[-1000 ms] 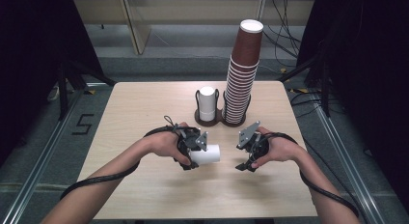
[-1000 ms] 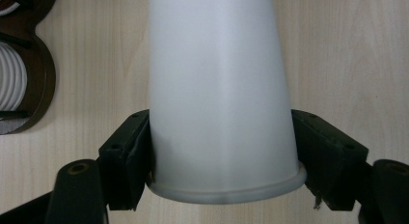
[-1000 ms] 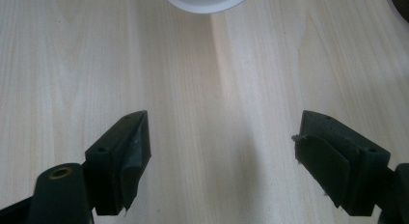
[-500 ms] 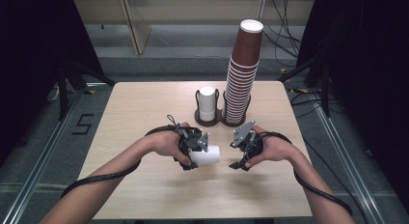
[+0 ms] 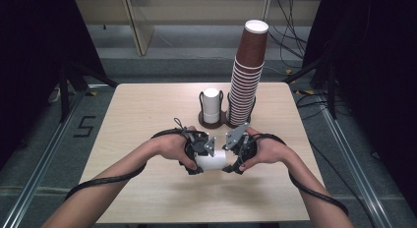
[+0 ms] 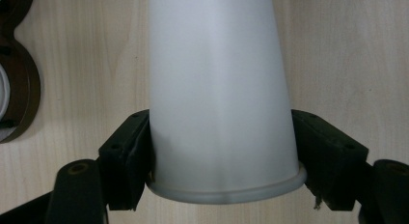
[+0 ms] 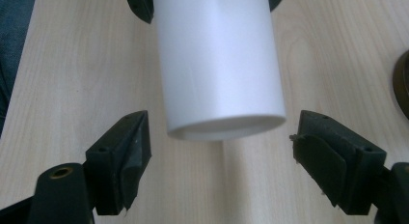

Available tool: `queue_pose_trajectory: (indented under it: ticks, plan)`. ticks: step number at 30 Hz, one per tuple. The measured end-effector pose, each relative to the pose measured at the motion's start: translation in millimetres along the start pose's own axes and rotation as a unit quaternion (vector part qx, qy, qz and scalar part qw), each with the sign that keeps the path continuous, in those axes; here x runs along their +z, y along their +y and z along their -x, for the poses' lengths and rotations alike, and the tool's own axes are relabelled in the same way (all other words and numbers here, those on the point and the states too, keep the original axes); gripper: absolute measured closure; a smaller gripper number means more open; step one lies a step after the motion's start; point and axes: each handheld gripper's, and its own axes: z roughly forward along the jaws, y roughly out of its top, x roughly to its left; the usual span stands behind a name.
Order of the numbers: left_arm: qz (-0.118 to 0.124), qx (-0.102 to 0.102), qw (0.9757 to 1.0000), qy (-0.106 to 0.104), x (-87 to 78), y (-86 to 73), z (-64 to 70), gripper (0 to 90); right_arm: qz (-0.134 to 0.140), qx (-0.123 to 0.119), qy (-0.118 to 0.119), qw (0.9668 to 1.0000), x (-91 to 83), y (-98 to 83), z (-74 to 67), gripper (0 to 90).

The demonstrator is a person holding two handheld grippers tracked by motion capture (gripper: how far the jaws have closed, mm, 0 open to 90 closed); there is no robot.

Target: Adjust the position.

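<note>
A white paper cup (image 5: 212, 162) lies level just above the wooden table, its rim end in my left gripper (image 5: 199, 165). In the left gripper view both black jaws press on the cup (image 6: 219, 98) near its rim, so this gripper (image 6: 222, 161) is shut on it. My right gripper (image 5: 231, 165) faces it from the right. In the right gripper view the cup's narrow base end (image 7: 219, 64) points between the jaws. Those jaws stand apart from it on both sides, so this gripper (image 7: 219, 156) is open.
Behind the hands a dark two-ring holder (image 5: 217, 123) carries a short white cup stack (image 5: 211, 104) and a tall stack of brown cups (image 5: 248, 75). The holder's edge (image 6: 19, 89) shows at the left of the left gripper view. The table (image 5: 142, 115) has bare wood left and front.
My right hand has moved left toward the held cup, bringing its jaws up to the cup's base end. The left hand and the cup have stayed put.
</note>
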Motion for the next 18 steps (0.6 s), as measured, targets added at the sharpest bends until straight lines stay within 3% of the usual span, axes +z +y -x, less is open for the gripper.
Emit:
queue_pose_trajectory:
  ticks: [2,8,9,11,12,13,14,16,17,18]
  plan:
    - [0.001,0.000,1.0000,0.000,-0.1,-0.1,0.0,26.6,-0.006,0.015,0.009,0.9998,4.5,4.2,-2.7,21.4]
    - [0.001,0.001,1.0000,-0.002,0.1,-0.2,0.8,26.7,-0.002,-0.009,0.010,0.9999,12.8,10.1,-1.0,21.6]
    - [0.001,0.002,1.0000,-0.002,0.3,-0.2,0.9,26.6,-0.004,0.002,0.012,0.9999,13.3,10.7,-2.8,21.7]
    - [-0.001,0.003,1.0000,-0.005,0.5,-0.1,0.7,26.7,-0.002,-0.004,0.015,0.9999,15.3,12.3,-2.6,22.0]
    - [0.000,0.004,1.0000,-0.005,0.5,-0.2,0.7,26.7,-0.007,0.012,0.013,0.9998,15.4,12.5,-5.1,22.2]
    - [0.000,0.009,0.9999,-0.006,0.9,0.0,-0.1,26.7,-0.003,0.002,0.015,0.9999,16.6,13.2,-4.1,22.3]
    - [-0.001,0.020,0.9997,-0.012,1.4,0.4,-1.4,26.7,-0.018,0.025,0.013,0.9994,14.7,13.8,-7.3,22.6]
    - [-0.001,0.014,0.9999,-0.008,1.6,0.1,-0.2,26.6,-0.013,0.017,0.014,0.9997,15.9,14.4,-6.0,23.2]
    - [0.015,-0.005,0.9998,-0.009,3.6,-0.2,2.6,26.7,-0.013,0.019,0.015,0.9996,16.0,14.8,-6.5,23.5]
    - [0.015,-0.001,0.9999,-0.008,3.5,0.0,2.2,26.6,-0.016,0.019,0.010,0.9996,15.9,15.1,-6.7,23.8]
